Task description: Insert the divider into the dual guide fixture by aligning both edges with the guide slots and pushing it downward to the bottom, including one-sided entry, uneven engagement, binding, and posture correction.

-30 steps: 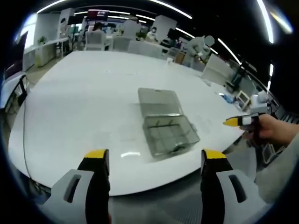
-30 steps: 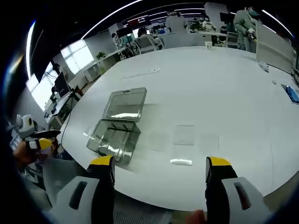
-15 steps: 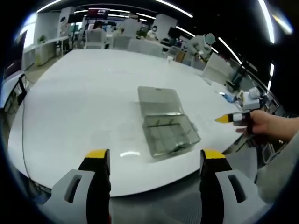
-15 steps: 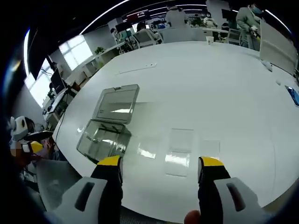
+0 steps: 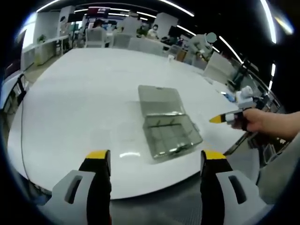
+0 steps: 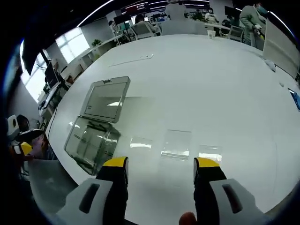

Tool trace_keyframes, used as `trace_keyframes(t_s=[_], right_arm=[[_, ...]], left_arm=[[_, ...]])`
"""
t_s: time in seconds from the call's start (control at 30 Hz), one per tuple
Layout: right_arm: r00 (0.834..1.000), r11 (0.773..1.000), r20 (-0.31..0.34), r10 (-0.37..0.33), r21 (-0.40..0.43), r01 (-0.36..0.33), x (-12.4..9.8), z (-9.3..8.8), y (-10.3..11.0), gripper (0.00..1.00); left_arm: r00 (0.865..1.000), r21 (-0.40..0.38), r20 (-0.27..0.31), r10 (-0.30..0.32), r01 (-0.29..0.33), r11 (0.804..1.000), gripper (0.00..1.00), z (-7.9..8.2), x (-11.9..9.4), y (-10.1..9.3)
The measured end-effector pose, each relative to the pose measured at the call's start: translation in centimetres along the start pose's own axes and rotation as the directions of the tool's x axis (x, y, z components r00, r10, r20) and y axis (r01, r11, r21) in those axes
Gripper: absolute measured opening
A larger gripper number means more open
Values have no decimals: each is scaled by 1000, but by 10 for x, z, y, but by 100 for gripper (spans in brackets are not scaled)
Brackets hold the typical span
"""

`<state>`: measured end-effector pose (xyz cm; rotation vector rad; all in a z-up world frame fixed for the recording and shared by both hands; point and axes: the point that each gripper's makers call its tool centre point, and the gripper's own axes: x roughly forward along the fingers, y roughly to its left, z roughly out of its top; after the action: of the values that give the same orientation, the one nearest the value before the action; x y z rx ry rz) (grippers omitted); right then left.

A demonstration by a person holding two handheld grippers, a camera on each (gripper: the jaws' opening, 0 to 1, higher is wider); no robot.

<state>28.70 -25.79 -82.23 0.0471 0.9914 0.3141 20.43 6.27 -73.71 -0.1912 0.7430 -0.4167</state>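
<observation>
A clear plastic box, the guide fixture (image 5: pixel 171 136), stands on the white table with its lid (image 5: pixel 159 99) folded open behind it. In the right gripper view the fixture (image 6: pixel 90 139) lies at the left. Three clear flat dividers lie side by side on the table: one (image 6: pixel 140 143), a second (image 6: pixel 177 144) and a third (image 6: pixel 210 153). My right gripper (image 6: pixel 161 164) hangs open just short of the middle divider, with nothing between its jaws. My left gripper (image 5: pixel 155 157) is open over the table's near edge, short of the fixture. A hand holds the right gripper (image 5: pixel 224 118) right of the fixture.
The round white table (image 5: pixel 70 93) is wide, and its near edge runs under my left jaws. A thin strip (image 6: pixel 136 58) lies far across it, and a blue item (image 6: pixel 295 99) sits at the right edge. Chairs, desks and people stand beyond the table.
My right gripper has moved forward and lower over the table, so the dividers now lie just ahead of its jaws. The left gripper has stayed nearly still.
</observation>
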Motion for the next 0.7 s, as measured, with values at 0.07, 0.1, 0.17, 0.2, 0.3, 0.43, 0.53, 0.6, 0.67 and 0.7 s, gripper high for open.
trace_keyframes(t_s=[0.07,0.1,0.17,0.2,0.3,0.43,0.53,0.6,0.67,0.7], right_arm=[[1000,1000,-10,-3,-2,3,5,0,-3,52],[1000,1000,-13,-3,0,3,6,-1,-3,52],[1000,1000,-25,-5,1,5,10,-4,-4,52],[999,1000,-33,-11,-4,10,14,-5,-7,51],[999,1000,-44,-14,1,14,18,-7,-8,51],[998,1000,-59,-28,-7,28,25,-9,-14,50],[997,1000,-72,-31,-1,31,28,-12,-15,49],[996,999,-77,-34,-3,34,29,-13,-15,49],[996,999,-82,-38,0,38,31,-13,-15,49],[996,999,-84,-38,0,38,30,-14,-14,49]], left_arm=[[1000,3,-2,-1,1,1000,76,0,1,0],[1000,3,-1,-2,2,1000,76,1,2,0],[1000,4,-3,-2,2,1000,76,1,3,0],[1000,4,-2,-3,3,1000,76,2,3,1],[1000,7,-5,-1,1,1000,76,2,3,2],[1000,4,-7,2,-2,1000,76,1,4,3],[1000,2,-9,2,-2,1000,76,0,3,3],[1000,-1,-10,3,-3,1000,76,-1,4,4],[1000,-3,-12,5,-5,1000,75,-2,3,5],[1000,-3,-13,6,-6,1000,75,-2,3,5]])
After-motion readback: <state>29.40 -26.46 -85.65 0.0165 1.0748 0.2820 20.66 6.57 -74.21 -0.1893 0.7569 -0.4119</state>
